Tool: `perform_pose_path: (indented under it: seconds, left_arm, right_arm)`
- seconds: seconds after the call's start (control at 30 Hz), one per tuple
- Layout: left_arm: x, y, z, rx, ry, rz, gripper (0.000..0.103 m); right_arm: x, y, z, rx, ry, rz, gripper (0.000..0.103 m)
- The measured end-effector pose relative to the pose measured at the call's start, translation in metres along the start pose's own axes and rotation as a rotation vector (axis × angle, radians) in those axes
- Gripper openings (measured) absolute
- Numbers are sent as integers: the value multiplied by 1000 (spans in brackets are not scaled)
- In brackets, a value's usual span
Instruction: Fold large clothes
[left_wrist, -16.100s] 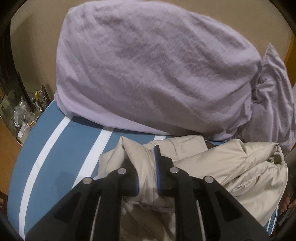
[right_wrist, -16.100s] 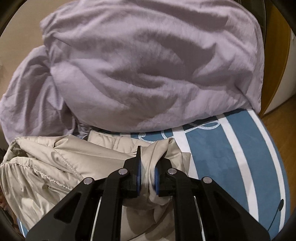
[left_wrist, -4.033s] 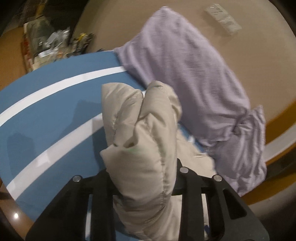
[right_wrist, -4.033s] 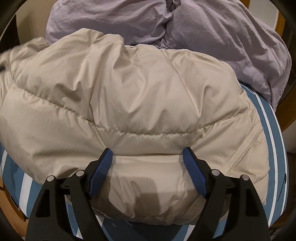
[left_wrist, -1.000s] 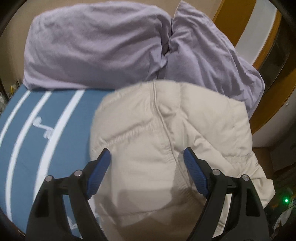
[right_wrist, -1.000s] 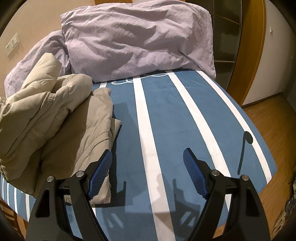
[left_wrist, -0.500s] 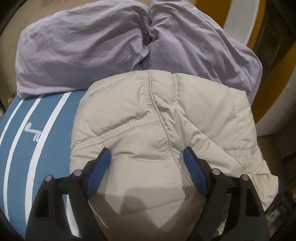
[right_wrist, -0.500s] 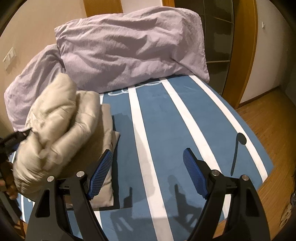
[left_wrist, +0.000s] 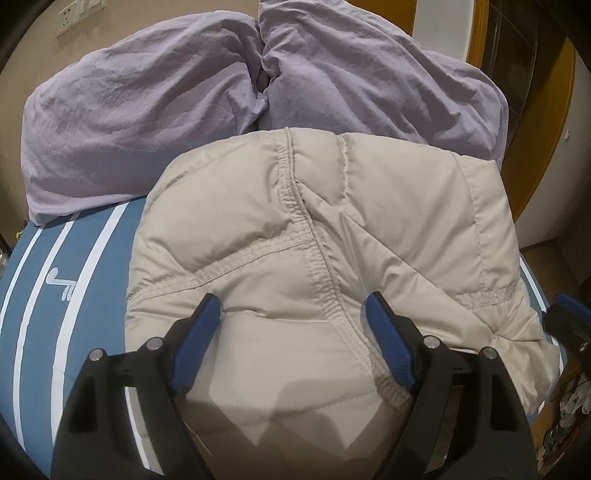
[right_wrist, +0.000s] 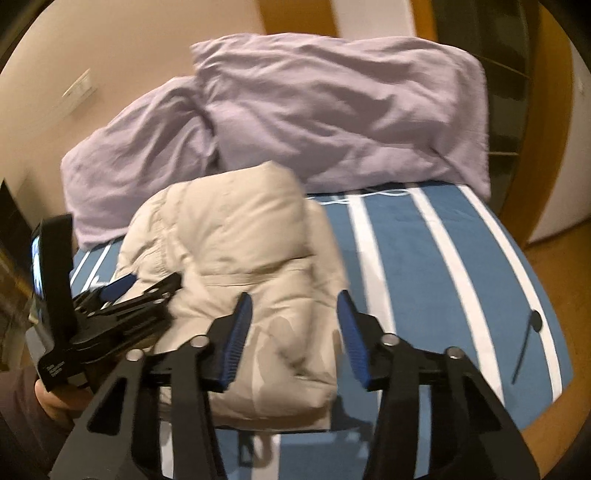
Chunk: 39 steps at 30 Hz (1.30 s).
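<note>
While the folded beige down jacket (left_wrist: 314, 258) lay on the striped bed (left_wrist: 55, 314), its long axis ran from 6 to 12 o'clock ahead of the left gripper (left_wrist: 291, 332), the nearer, jaws wide astride it; the right gripper (right_wrist: 293, 332) hovered at 5 o'clock, jaws just closing partway, empty.

Bed (right_wrist: 436, 280): blue cover with white stripes. Open room from 1 to 4 o'clock of the jacket (right_wrist: 236, 258) in the right wrist view, bare to the bed's edge. A narrower bare strip at 8 to 9 o'clock of the jacket in the left wrist view.

Obstacles: jacket, a folded bulk mid-bed. Two lilac pillows (left_wrist: 147, 110) close off 10 to 2 o'clock, touching the jacket's far edge. Wall behind the pillows. Left gripper (right_wrist: 122, 295) stands at the jacket's 9 o'clock side in the right wrist view.
</note>
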<state>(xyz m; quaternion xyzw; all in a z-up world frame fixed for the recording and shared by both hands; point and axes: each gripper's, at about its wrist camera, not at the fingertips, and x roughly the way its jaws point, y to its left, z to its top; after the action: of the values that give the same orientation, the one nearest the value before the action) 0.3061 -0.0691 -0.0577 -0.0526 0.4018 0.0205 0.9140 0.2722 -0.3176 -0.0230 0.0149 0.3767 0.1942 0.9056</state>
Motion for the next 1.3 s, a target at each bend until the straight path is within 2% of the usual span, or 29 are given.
perform_pose_path:
  seconds: [0.27,0.47,0.7,1.07,1.23,1.3]
  left_arm:
    - [-2,3,2,1,6,-19,81]
    - [-9,0,3,20,4,-30,81]
    - [-20,4,15,-15,-4,-66,81]
    - [-25,22,38,-48,-66,-5,81]
    - [-8,24,33,-43,-39,31,82]
    - [-1,22,26,-21,-52,58,82]
  right_arm:
    - [31,8,-15,-42,77,-42,37]
    - [48,2,-27,-20,108,-43,37]
    - [63,-6,-32,16,135,-31,37]
    - [72,-13,-35,47,145,-13,39]
    - [72,-13,-33,40,149,-17,39]
    - [70,-12,-32,32,147,-24,41]
